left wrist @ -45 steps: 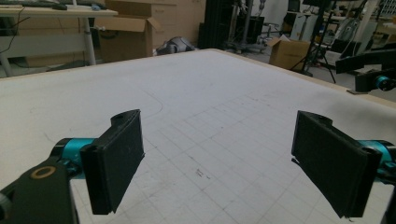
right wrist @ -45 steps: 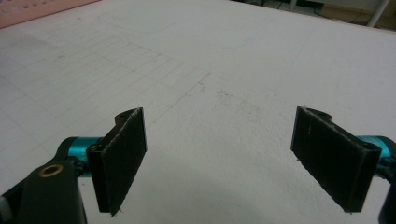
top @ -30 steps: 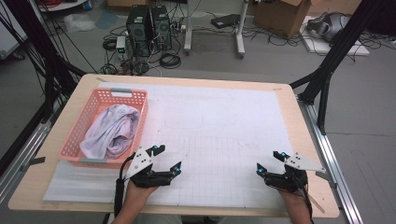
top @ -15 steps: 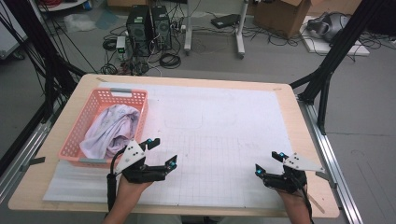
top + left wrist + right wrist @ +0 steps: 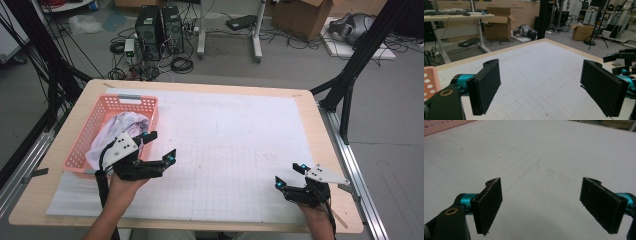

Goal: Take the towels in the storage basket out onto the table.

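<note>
the table (image 5: 210, 90) carries a white gridded mat (image 5: 240, 150) that covers most of its top. at the mat's left edge sits a pink basket (image 5: 100, 122), and inside it lies a bundle of pale cloth (image 5: 120, 127), bunched up against the near half. the left gripper (image 5: 159, 147) hangs just beside the basket's right wall, near its front corner, one jaw tip over the rim and close to the cloth, the other out over the mat; whether that tip touches the cloth is hard to tell from above. its jaws are spread wide, with nothing between them, and in the left gripper view (image 5: 540, 87) only bare mat lies in the gap. the right gripper (image 5: 289, 175) sits well apart, low over the mat's near right corner, jaws likewise wide apart and holding nothing (image 5: 540, 205).
</note>
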